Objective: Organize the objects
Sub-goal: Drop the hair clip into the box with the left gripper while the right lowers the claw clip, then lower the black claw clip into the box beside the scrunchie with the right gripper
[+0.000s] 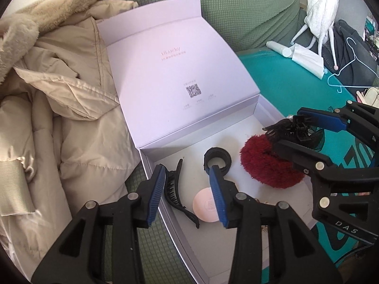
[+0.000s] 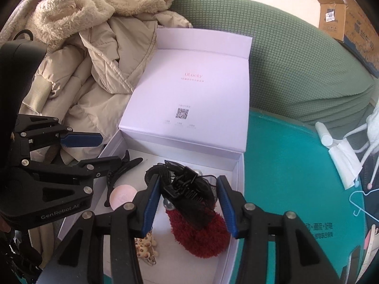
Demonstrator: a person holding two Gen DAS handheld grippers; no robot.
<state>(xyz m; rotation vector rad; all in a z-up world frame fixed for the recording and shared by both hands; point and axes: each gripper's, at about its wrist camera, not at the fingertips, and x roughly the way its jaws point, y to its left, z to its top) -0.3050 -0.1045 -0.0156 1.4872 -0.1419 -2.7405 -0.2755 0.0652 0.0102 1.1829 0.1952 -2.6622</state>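
A white box (image 1: pixel 151 163) lies open on a sofa, its lid (image 1: pixel 170 71) folded back. On its floor are a black claw clip (image 1: pixel 175 189), a black ring (image 1: pixel 217 159), a pink round disc (image 1: pixel 206 204) and a red fluffy scrunchie (image 1: pixel 265 165). My left gripper (image 1: pixel 187 169) hangs open above the claw clip and touches nothing. A black mesh hair clip (image 2: pixel 187 194) rests on the red scrunchie (image 2: pixel 201 234). My right gripper (image 2: pixel 187 178) is open around it, with a gap at the right pad. A leopard-print piece (image 2: pixel 145 246) lies at the box's near edge.
A beige padded coat (image 1: pixel 59 118) is heaped left of the box on the green sofa (image 1: pixel 248 11). To the right lies a teal mat (image 1: pixel 284 87) with a white tube (image 1: pixel 279 48), a tissue and a pale blue hanger (image 1: pixel 350 66). A cardboard carton (image 2: pixel 336 11) stands behind the sofa.
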